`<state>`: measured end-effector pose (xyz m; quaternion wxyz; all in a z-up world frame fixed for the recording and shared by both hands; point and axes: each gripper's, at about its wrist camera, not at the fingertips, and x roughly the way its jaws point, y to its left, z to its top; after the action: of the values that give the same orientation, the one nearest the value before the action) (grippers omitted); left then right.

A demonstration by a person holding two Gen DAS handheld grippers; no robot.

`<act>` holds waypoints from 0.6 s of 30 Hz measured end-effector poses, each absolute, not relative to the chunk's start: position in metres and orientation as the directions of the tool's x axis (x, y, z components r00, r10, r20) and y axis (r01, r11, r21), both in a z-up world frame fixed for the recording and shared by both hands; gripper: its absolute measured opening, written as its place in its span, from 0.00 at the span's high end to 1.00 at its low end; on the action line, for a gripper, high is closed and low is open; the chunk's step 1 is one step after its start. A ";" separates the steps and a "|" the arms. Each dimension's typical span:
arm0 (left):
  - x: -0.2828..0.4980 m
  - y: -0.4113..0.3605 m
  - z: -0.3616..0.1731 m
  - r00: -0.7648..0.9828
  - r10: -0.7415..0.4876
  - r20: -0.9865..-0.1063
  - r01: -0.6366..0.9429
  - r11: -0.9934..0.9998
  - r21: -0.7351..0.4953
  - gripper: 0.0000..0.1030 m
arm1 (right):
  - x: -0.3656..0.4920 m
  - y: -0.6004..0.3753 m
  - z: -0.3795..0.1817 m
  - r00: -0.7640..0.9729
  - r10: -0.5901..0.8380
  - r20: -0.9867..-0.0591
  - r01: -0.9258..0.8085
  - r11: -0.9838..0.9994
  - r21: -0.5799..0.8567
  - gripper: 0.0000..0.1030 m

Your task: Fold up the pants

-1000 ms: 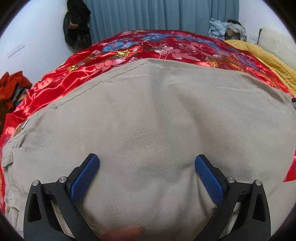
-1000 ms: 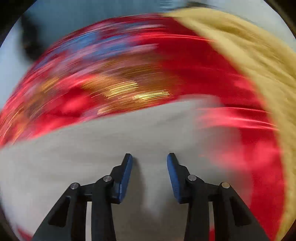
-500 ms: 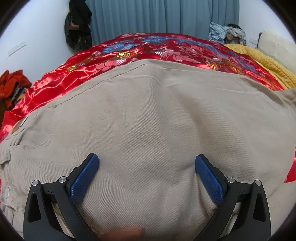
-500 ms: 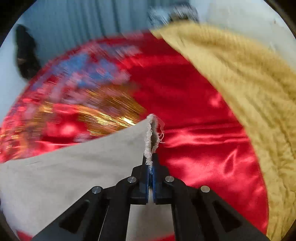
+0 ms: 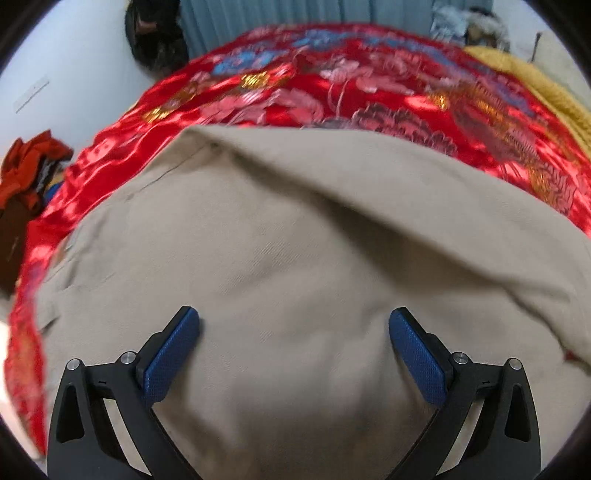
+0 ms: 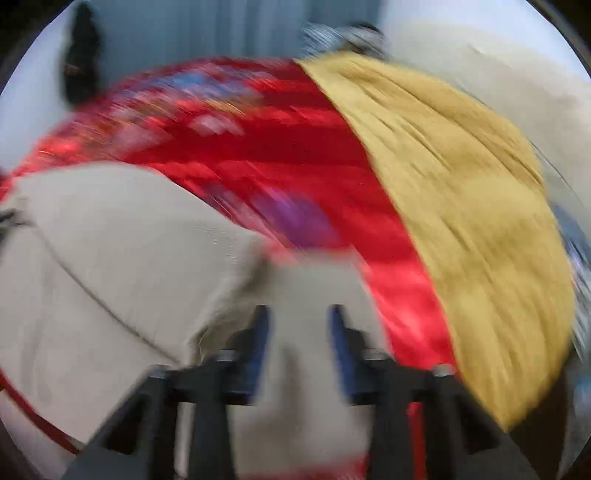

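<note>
Beige pants (image 5: 295, 258) lie on a red satin bedspread (image 5: 332, 92), with one layer folded over so a fold edge runs diagonally across them. My left gripper (image 5: 293, 332) is open, its blue pads wide apart just above the cloth, holding nothing. In the blurred right wrist view the pants (image 6: 110, 258) fill the lower left. My right gripper (image 6: 299, 332) is open with beige cloth between and under its fingers, not clamped.
A mustard yellow blanket (image 6: 461, 221) lies along the right side of the bed, also seen in the left wrist view (image 5: 535, 85). Blue curtains (image 5: 295, 14) hang behind. Orange clothes (image 5: 29, 166) sit at the far left, a dark bag (image 5: 155, 37) hangs on the wall.
My right gripper, shut on the pant hem half a second ago, has carried it over and opened, letting the cloth go. The pants now show a folded layer. The left gripper stays open.
</note>
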<state>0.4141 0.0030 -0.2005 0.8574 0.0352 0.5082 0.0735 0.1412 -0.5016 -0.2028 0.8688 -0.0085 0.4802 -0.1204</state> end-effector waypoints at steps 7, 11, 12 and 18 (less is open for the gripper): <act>0.285 -0.011 -0.166 0.498 0.014 -0.867 0.003 1.000 0.018 0.01 | 0.103 -0.432 -0.172 0.642 -0.079 -0.762 0.192 0.979 0.060 0.42; 0.225 -0.030 -0.210 0.456 0.091 -0.886 0.072 0.988 0.139 0.01 | 0.108 -0.363 -0.192 0.637 0.149 -0.756 0.059 0.969 0.241 0.43; 0.212 -0.031 -0.213 0.517 0.097 -0.850 0.064 0.986 0.151 0.01 | 0.110 -0.350 -0.202 0.622 0.179 -0.762 0.048 0.963 0.265 0.43; 0.210 -0.036 -0.217 0.543 0.123 -0.831 0.025 0.986 0.163 0.01 | 0.121 -0.313 -0.248 0.521 0.144 -0.841 0.052 0.978 0.200 0.34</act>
<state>0.2099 -0.0362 -0.2175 0.8749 0.0778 0.4771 0.0279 0.1210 -0.3129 -0.2481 0.8663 0.1007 0.4885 0.0266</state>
